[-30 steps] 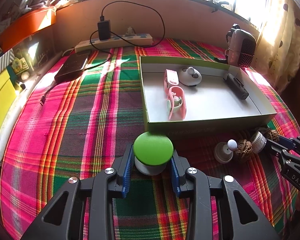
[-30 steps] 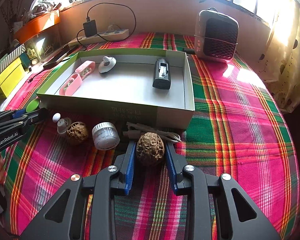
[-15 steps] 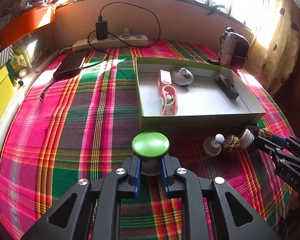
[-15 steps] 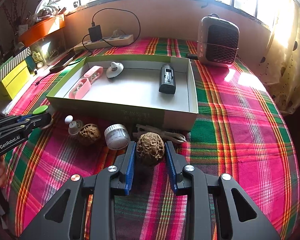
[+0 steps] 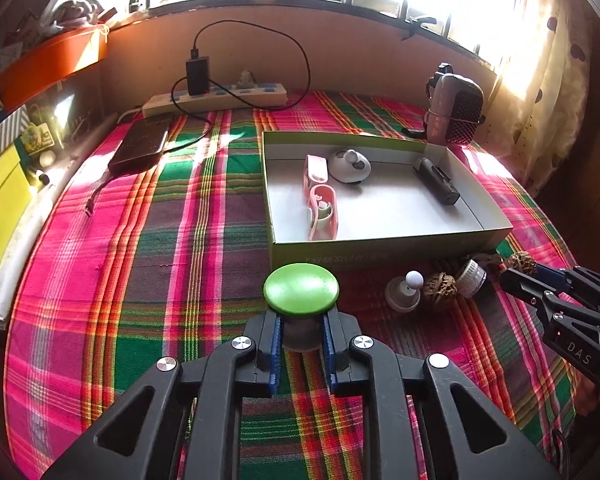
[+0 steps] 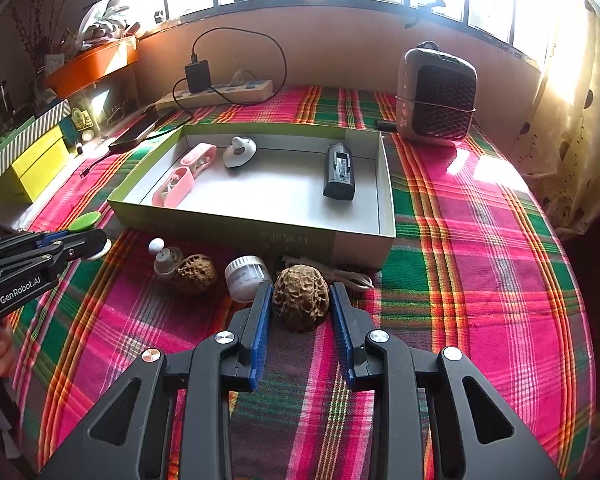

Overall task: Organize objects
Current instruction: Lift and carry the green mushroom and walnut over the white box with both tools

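Observation:
My left gripper (image 5: 301, 330) is shut on the white base of a green-capped mushroom toy (image 5: 301, 289), held above the plaid cloth in front of the open box (image 5: 380, 246). My right gripper (image 6: 300, 304) is shut on a brown walnut (image 6: 300, 297), lifted just in front of the box (image 6: 260, 236). On the cloth between the grippers lie a white knobbed piece (image 6: 162, 258), a second walnut (image 6: 195, 273) and a small white jar (image 6: 246, 276). The box holds two pink cases (image 6: 174, 186), a white mouse-shaped item (image 6: 239, 152) and a black device (image 6: 339, 172).
A white cable (image 6: 348, 278) lies against the box front. A small heater (image 6: 436, 96) stands behind the box on the right. A power strip (image 5: 216, 98) with charger and a black phone (image 5: 140, 144) lie at the back left. Yellow boxes (image 6: 32, 164) sit at the left edge.
My left gripper closed on the mushroom toy's base and lifted it. My right gripper rose with the walnut held in it.

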